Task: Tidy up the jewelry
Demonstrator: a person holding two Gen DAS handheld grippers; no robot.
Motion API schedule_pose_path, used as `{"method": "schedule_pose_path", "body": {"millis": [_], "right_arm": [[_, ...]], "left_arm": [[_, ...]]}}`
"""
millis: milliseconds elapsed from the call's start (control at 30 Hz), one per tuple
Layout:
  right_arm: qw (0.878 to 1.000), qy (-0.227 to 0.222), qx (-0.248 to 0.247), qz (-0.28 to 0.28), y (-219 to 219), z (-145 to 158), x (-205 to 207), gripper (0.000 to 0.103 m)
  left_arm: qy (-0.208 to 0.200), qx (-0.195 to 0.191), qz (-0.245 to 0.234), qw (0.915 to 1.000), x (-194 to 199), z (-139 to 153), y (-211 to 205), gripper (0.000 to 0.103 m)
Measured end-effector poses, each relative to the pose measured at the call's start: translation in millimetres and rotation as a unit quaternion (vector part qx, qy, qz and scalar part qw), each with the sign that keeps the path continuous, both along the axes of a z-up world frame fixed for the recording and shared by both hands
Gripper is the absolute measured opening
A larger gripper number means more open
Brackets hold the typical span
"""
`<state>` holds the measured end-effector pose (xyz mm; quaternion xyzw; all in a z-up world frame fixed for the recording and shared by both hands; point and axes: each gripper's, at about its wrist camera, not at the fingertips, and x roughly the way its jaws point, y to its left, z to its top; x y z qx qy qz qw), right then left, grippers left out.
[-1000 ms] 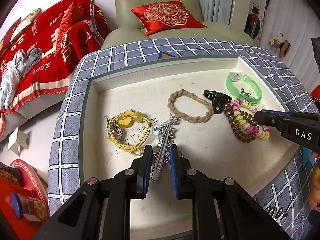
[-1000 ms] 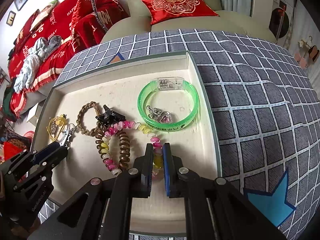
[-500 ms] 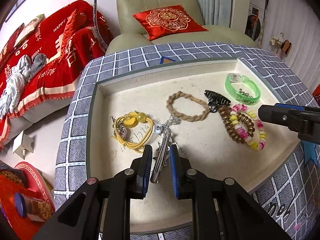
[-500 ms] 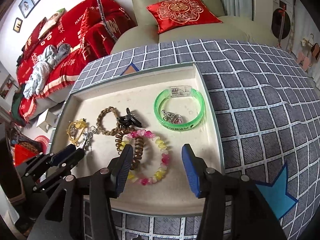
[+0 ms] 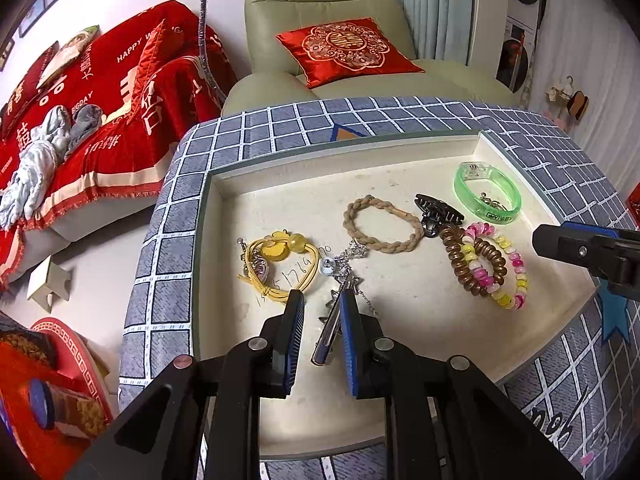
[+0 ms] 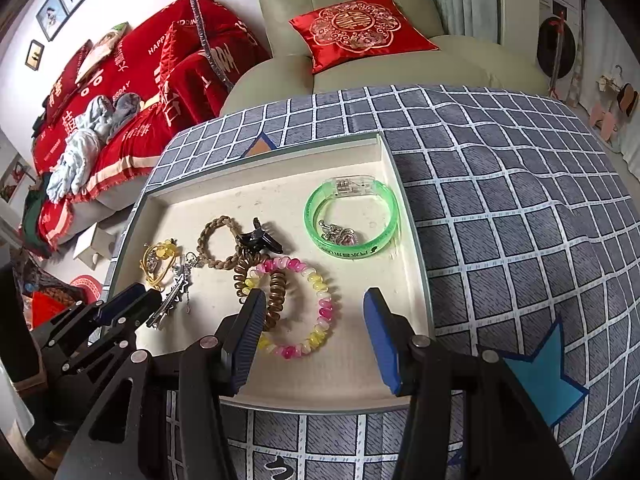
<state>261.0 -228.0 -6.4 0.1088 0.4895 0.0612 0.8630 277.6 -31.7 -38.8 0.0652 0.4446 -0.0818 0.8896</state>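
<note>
A cream tray [image 5: 400, 168] [image 6: 280, 168] holds the jewelry. My left gripper [image 5: 320, 304] is open, its fingers either side of a silver star hair clip [image 5: 332, 328] [image 6: 172, 300] that lies on the tray. My right gripper [image 6: 314, 304] is open and empty above the tray's front, over a pink-yellow bead bracelet [image 6: 316, 312] [image 5: 508, 276] and a brown coil tie [image 6: 260, 276] [image 5: 464, 264]. A yellow cord bracelet [image 5: 280, 260], braided tan ring [image 5: 380, 224], black claw clip [image 5: 436, 210] and green bangle [image 5: 488, 192] [image 6: 352, 220] lie farther back.
The tray sits on a grey checked cloth [image 6: 500, 200]. A small silver charm [image 6: 340, 236] lies inside the bangle. A green armchair with a red cushion [image 5: 348, 48] stands behind, a red-covered sofa [image 5: 80, 100] to the left.
My right gripper let go of the bead bracelet, opened wide and drew back. My left gripper opened around the star clip and pulled back a little.
</note>
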Motion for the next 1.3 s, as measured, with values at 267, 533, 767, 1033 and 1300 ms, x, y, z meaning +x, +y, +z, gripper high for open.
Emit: {"method": "schedule_pose_path", "body": {"millis": [267,533,767,1033,1300], "right_arm": [[1.000,-0.001,-0.006,0.001,1,0,1,0.055],[1.000,-0.001,-0.015,0.006,6,1,1,0.055],[0.999,-0.023,-0.035,0.009,12,12,-2,0.078],[0.997,-0.042,-0.062,0.004,17,24,-10,0.086],[0.994,-0.078,-0.076,-0.002,16,31,-23,0.087]], "left_arm": [[-0.035,0.011,0.013,0.9992,-6,17,4,0.103],[-0.033,0.020,0.012,0.9992,-8,14,8,0.103],[-0.032,0.012,0.010,0.9994,-9,15,10,0.103],[-0.029,0.010,0.008,0.9995,-17,16,11,0.103],[-0.036,-0.008,0.013,0.9992,-23,22,13,0.103]]}}
